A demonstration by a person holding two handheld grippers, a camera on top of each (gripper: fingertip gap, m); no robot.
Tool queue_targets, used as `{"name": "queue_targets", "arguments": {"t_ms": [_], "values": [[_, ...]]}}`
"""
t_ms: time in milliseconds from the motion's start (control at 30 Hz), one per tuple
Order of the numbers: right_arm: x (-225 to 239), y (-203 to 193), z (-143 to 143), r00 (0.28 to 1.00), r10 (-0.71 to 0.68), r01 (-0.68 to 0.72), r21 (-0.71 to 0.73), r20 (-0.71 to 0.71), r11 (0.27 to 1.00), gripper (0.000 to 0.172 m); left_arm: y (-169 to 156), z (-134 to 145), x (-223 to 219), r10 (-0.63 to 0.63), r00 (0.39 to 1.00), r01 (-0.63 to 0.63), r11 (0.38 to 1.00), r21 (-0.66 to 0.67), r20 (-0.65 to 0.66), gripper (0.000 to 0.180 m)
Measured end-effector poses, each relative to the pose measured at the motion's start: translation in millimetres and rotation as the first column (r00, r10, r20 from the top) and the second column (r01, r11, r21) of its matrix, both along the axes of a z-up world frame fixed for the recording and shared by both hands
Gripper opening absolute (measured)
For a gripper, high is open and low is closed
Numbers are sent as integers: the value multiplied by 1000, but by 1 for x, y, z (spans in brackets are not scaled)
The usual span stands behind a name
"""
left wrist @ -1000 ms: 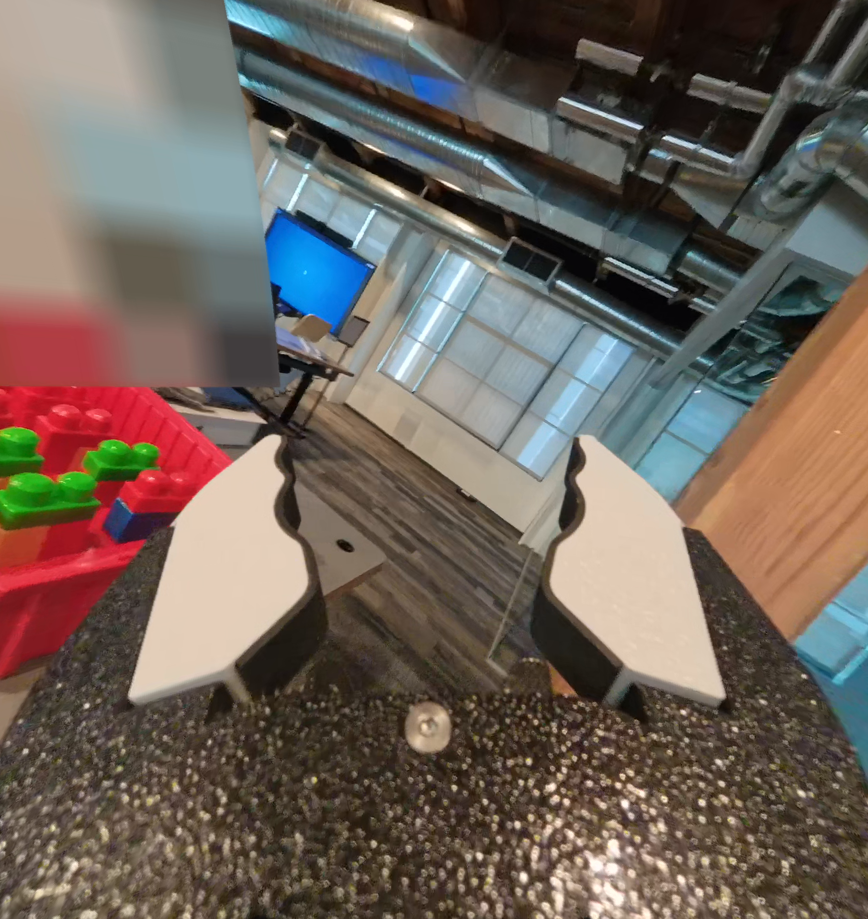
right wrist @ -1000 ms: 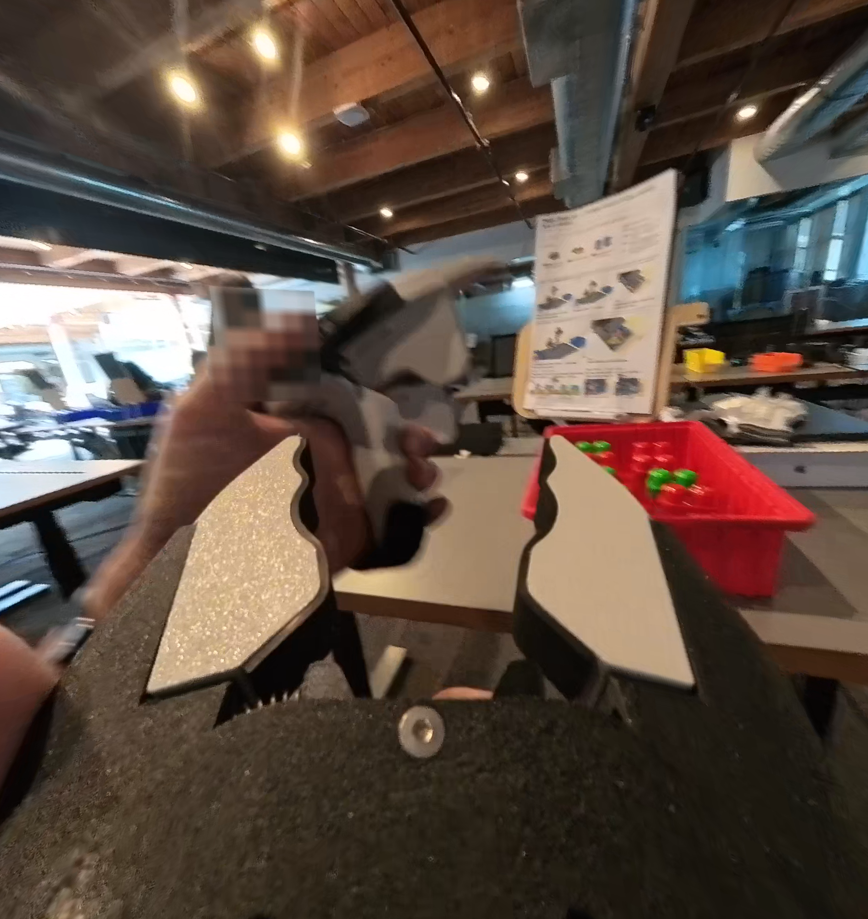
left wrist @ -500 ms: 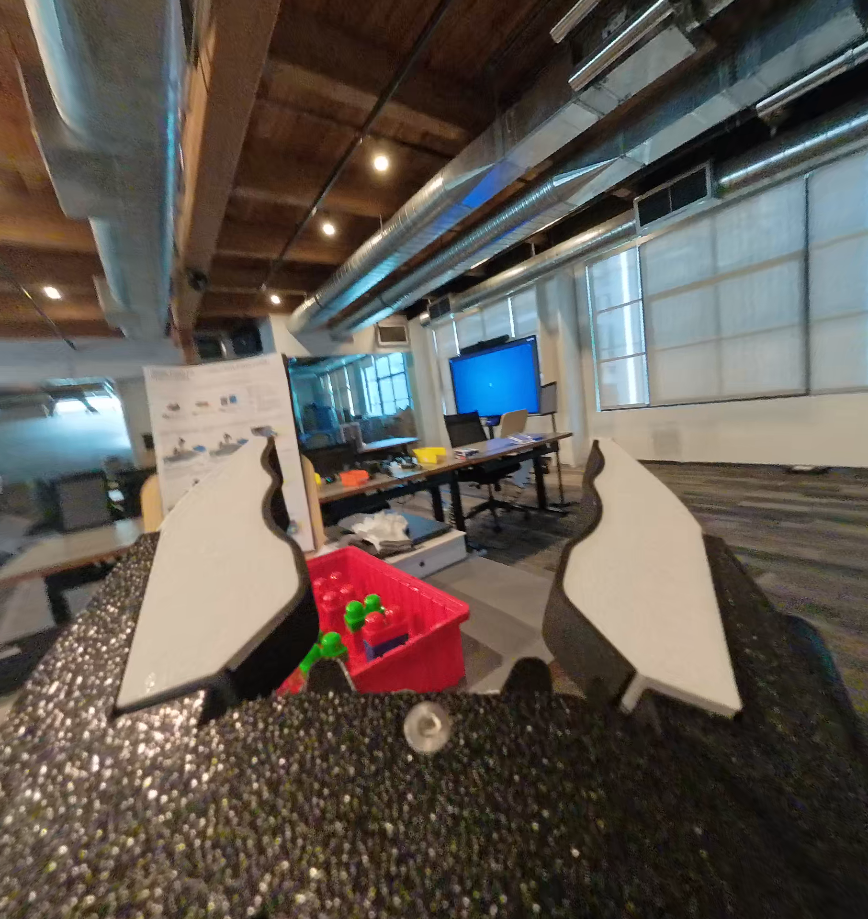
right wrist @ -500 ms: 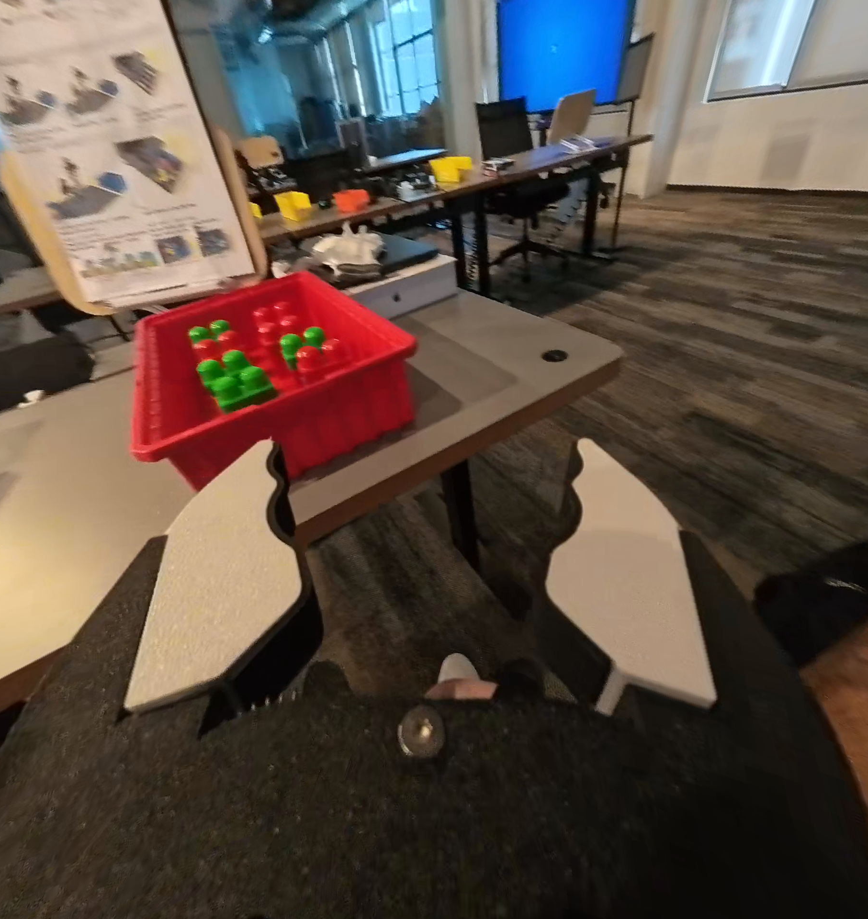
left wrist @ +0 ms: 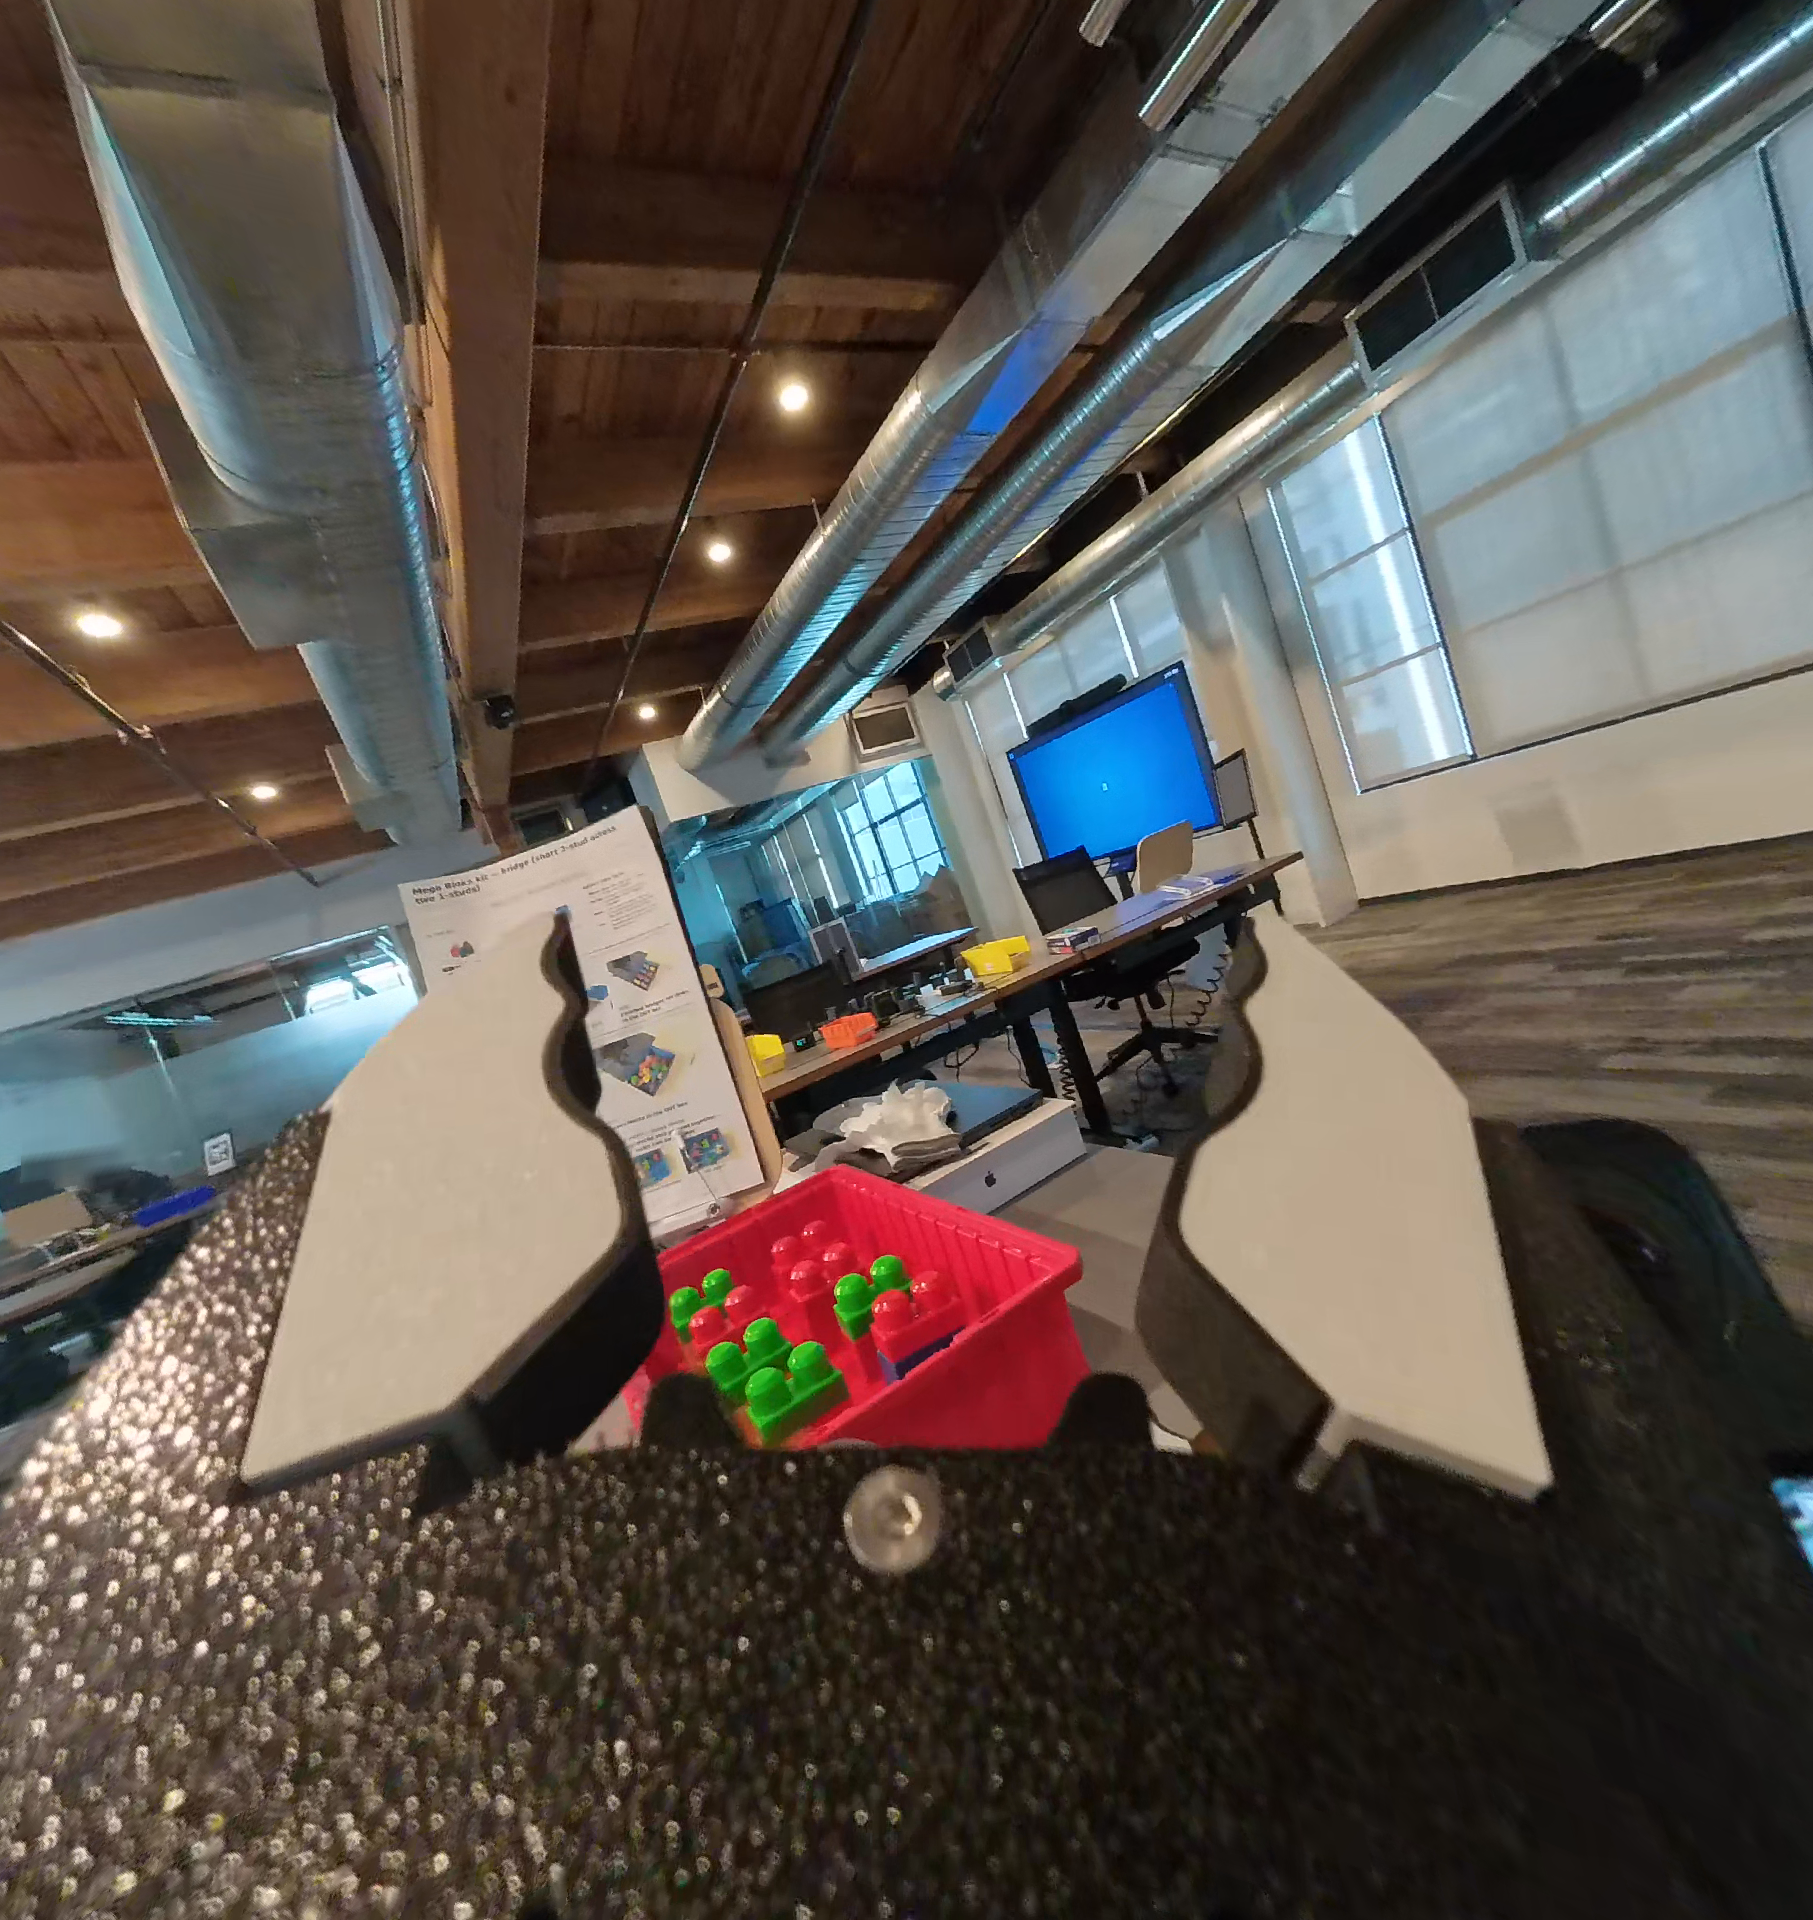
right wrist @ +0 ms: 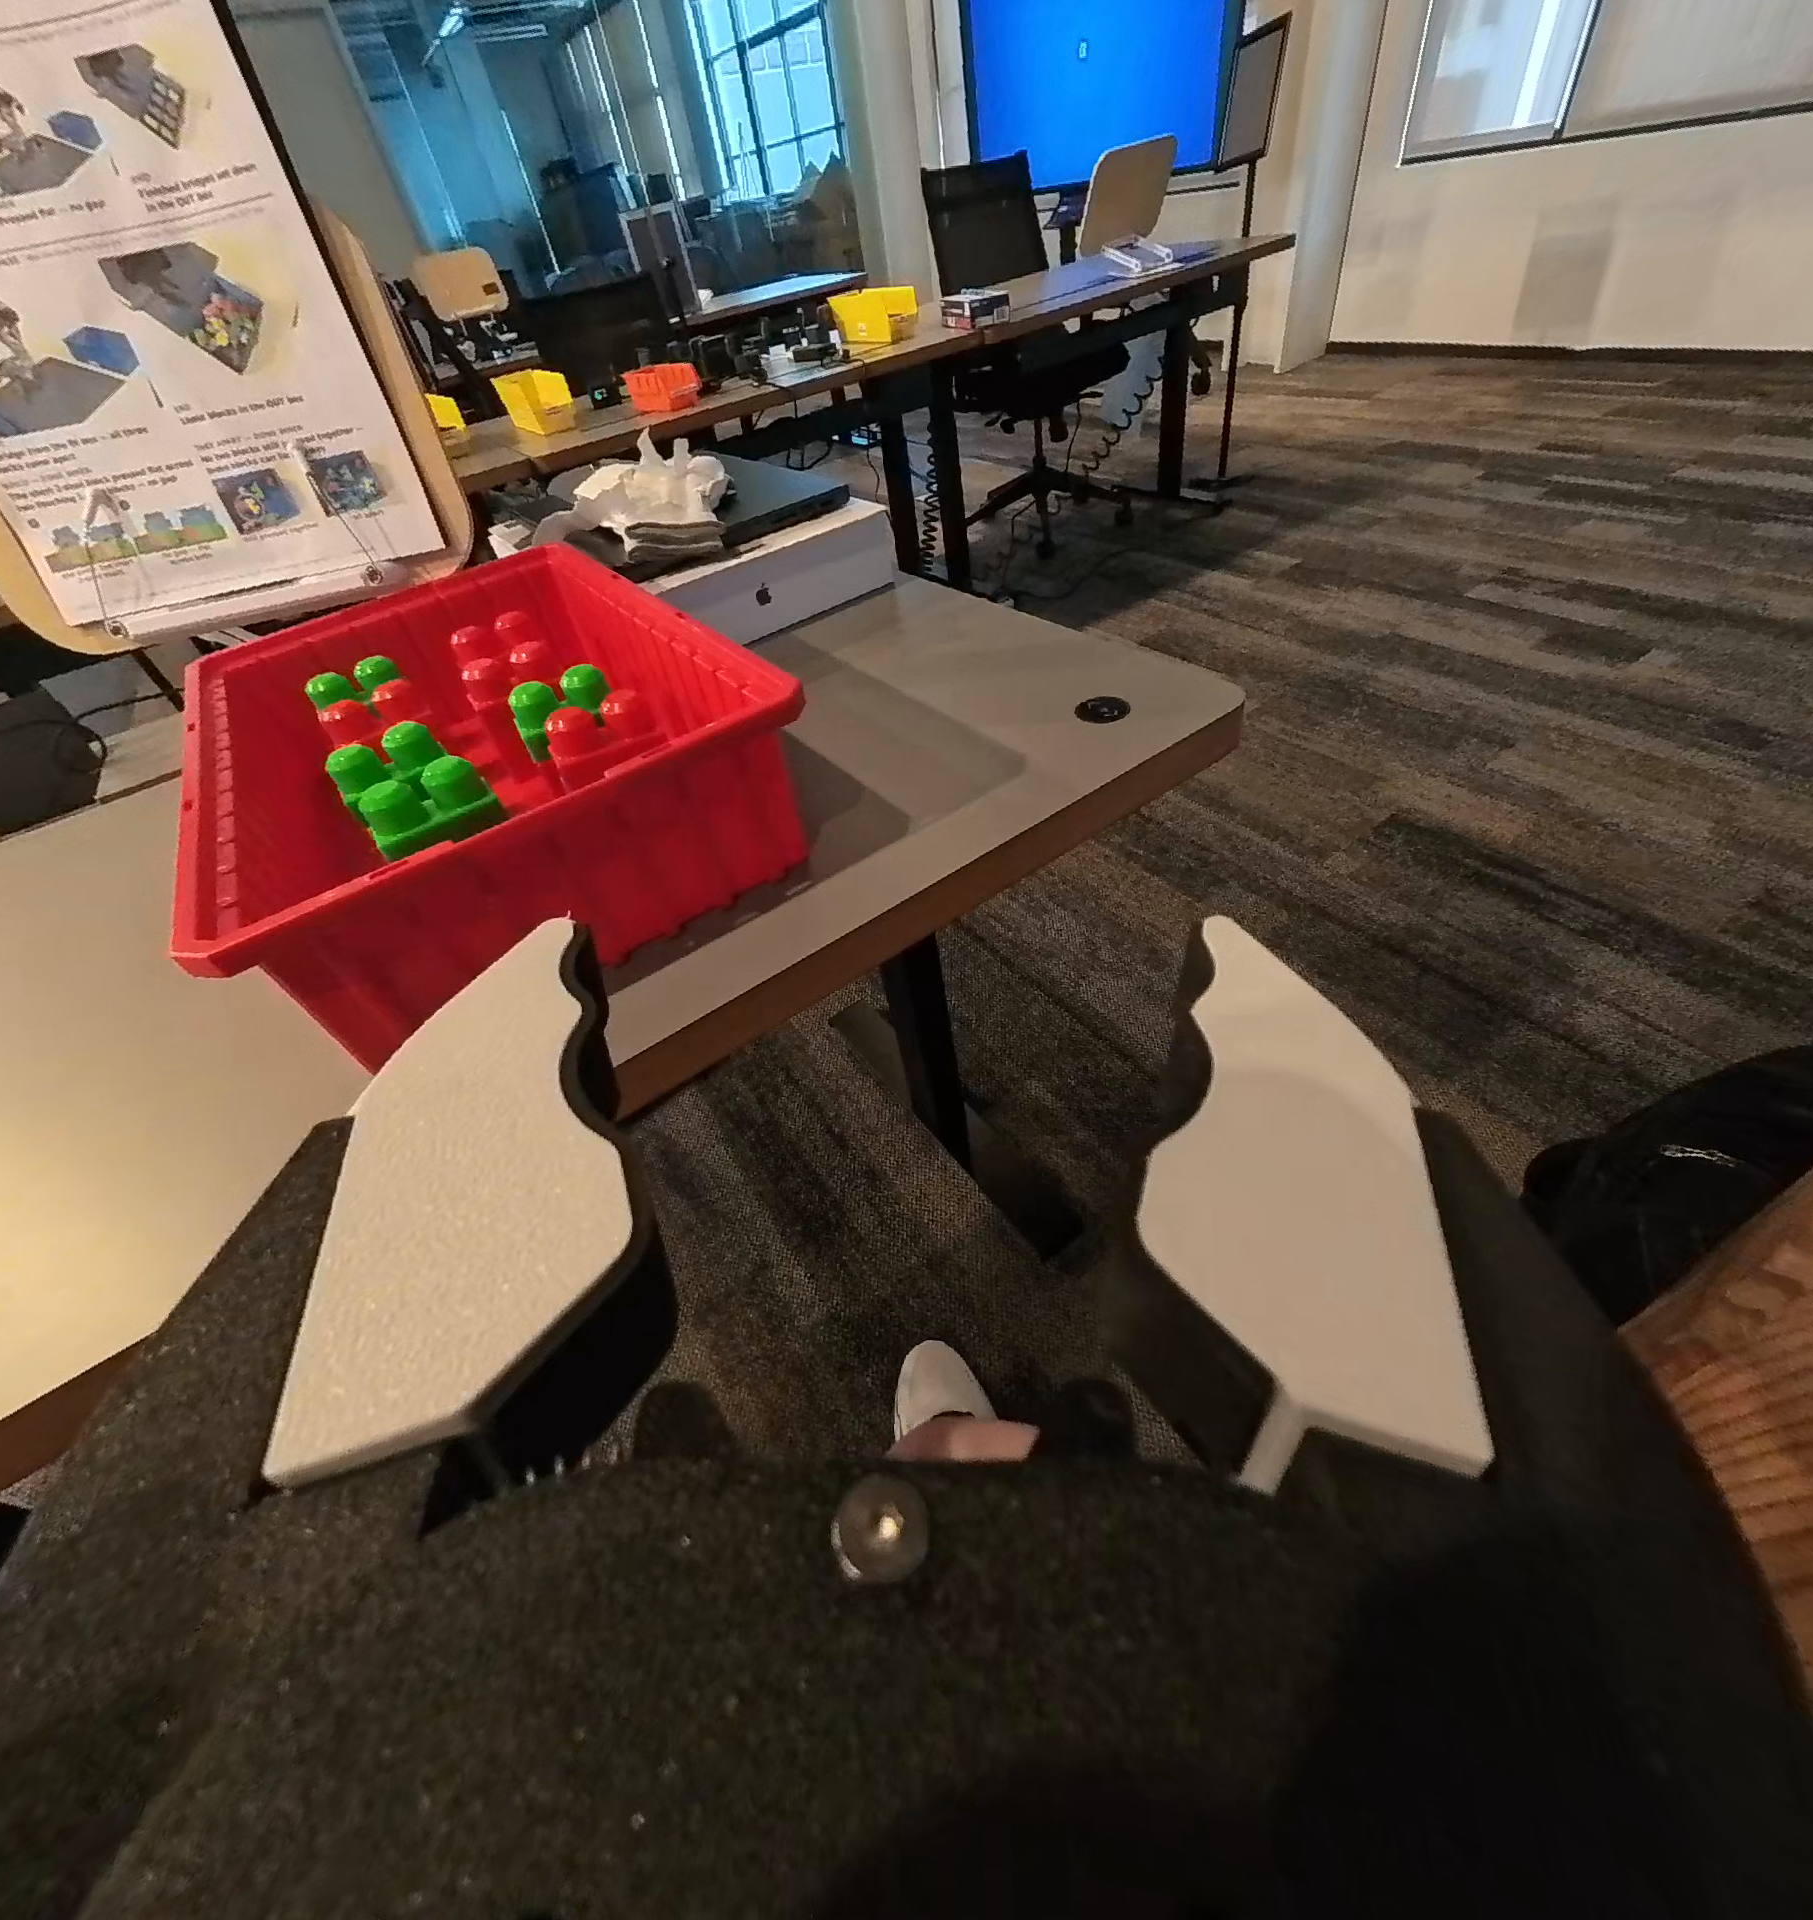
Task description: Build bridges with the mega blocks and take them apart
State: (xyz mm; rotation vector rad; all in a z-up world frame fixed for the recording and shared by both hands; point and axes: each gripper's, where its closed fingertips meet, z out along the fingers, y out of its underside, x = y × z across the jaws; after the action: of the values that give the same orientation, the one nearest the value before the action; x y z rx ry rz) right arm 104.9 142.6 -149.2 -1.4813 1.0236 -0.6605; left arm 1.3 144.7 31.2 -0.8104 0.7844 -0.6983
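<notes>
Nothing started: both the left gripper (left wrist: 902,1039) and right gripper (right wrist: 886,1039) gape wide and empty, short of the red bin (right wrist: 673,831), green and red blocks (right wrist: 414,779) all inside it.

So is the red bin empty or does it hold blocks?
Holds blocks: green blocks and red blocks sit inside the red bin on the table.

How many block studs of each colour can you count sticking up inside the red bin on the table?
Inside the red bin, as seen in the right wrist view:
Green studs: 8
Red studs: 8
Total: 16
</notes>
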Motion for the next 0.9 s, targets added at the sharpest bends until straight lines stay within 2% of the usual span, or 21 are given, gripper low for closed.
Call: {"name": "queue_targets", "arguments": {"t_ms": [33,267,467,633,700,767,833,900], "values": [[0,0,1,1000,-1,1,2,1,1000,104,-1,-1,0,3,1000,-3,1000,7,0,115],[-5,6,1,999,46,-46,31,-14,998,104,4,-1,0,-10,1000,10,1000,-16,-4,115],[-15,13,9,990,143,-142,93,-8,986,104,19,28,-27,-90,991,101,989,-107,96,114],[-30,20,19,973,229,-230,122,25,965,104,36,39,-43,-111,984,131,980,-148,137,113],[-55,30,36,917,389,-400,192,92,896,104,41,43,-51,-129,980,155,973,-171,154,112],[-98,32,64,784,580,-621,303,223,723,101,49,51,-64,-151,971,187,963,-195,186,112],[-135,16,95,662,655,-747,393,366,536,100,57,61,-80,-167,960,215,955,-204,226,112],[-153,1,113,619,652,-784,397,437,478,96,66,70,-94,-179,950,237,947,-215,256,112]]}}
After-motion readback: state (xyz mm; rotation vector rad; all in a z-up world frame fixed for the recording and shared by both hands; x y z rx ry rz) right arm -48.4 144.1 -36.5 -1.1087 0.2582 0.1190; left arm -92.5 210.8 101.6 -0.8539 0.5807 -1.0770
